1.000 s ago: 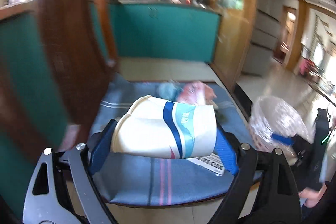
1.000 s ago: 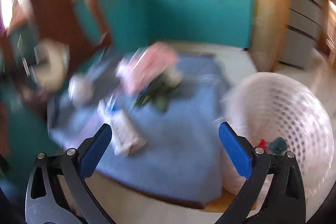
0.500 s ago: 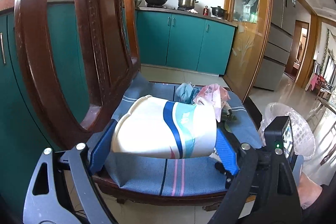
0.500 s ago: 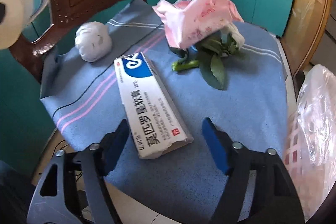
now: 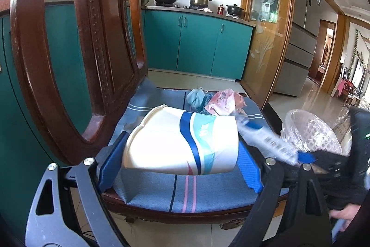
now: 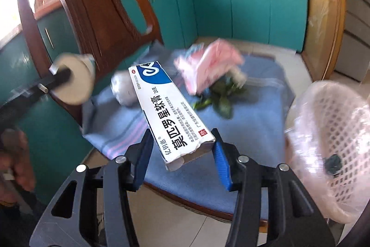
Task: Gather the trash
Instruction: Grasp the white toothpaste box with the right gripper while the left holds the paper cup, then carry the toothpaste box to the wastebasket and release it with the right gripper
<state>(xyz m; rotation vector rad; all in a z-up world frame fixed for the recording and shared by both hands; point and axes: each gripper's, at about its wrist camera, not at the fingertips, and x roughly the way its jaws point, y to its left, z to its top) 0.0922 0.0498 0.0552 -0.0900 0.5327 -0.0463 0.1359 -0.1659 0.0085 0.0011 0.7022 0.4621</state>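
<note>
My left gripper (image 5: 180,152) is shut on a white paper cup (image 5: 182,142) with blue stripes, held sideways above the chair's blue cushion (image 5: 161,196). My right gripper (image 6: 183,152) is shut on a white and blue ointment box (image 6: 166,112), lifted off the cushion (image 6: 254,126). The box also shows blurred in the left wrist view (image 5: 266,140). On the cushion lie a pink plastic wrapper (image 6: 208,66), green leaves (image 6: 222,96) and a white crumpled ball (image 6: 124,89). A white mesh trash basket (image 6: 333,131) lined with clear plastic stands to the right of the chair.
The dark wooden chair back (image 5: 69,50) rises at the left. Teal kitchen cabinets (image 5: 196,45) stand behind. A blue cloth wad (image 5: 196,96) lies at the cushion's far side. The basket (image 5: 309,129) holds a small dark scrap (image 6: 333,163). Tiled floor lies below.
My right gripper has closed on the ointment box and lifted it off the cushion. My left gripper still holds the paper cup, nearly unmoved.
</note>
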